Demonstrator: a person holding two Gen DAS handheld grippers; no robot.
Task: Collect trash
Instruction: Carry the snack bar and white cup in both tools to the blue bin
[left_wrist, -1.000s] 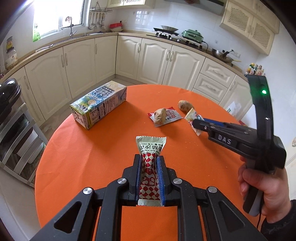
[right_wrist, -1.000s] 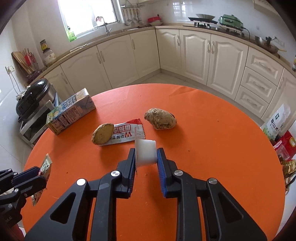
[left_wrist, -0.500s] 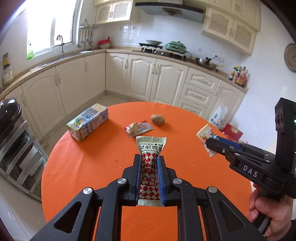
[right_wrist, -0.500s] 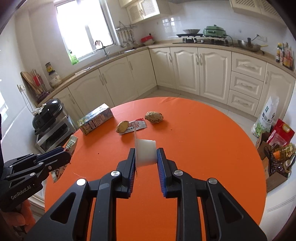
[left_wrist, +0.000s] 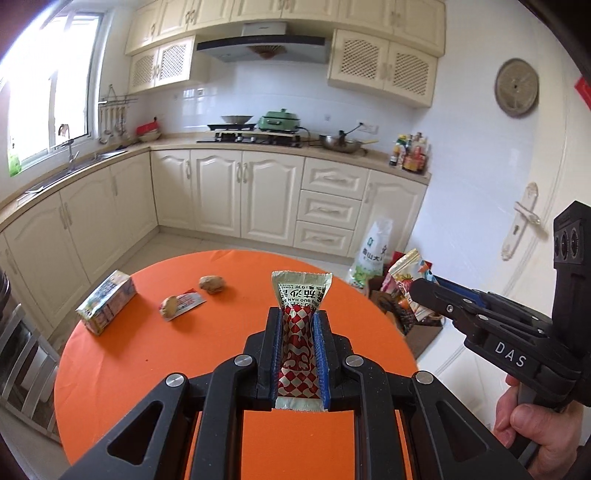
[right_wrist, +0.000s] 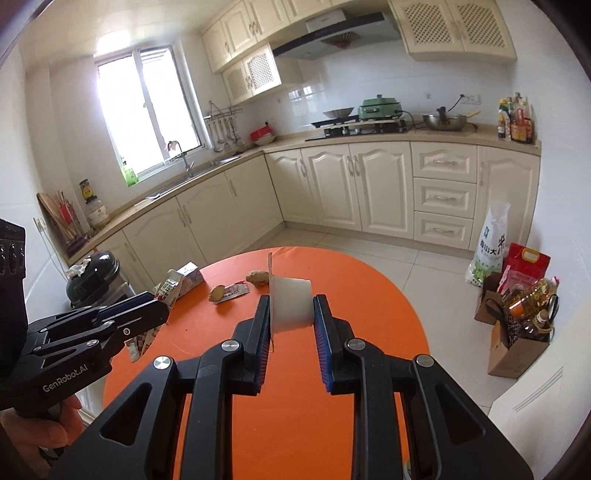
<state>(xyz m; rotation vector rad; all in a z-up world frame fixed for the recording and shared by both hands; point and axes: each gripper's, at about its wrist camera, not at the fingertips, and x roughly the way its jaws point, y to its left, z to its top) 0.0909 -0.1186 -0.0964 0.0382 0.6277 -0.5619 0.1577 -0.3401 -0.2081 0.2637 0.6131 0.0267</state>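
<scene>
Now sachet (left_wrist: 300, 332) clamped between fingers (left_wrist: 275, 354)

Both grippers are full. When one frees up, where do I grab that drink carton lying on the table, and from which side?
Take the drink carton across its two long side walls near mid-length, coming down from above. It lies flat on the orange table with a broad face up and nothing touching it; its long sides look narrow enough to span. The left gripper and right gripper are both occupied.

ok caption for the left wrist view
Left gripper clamps a red-checked sauce sachet above the round orange table.
</scene>
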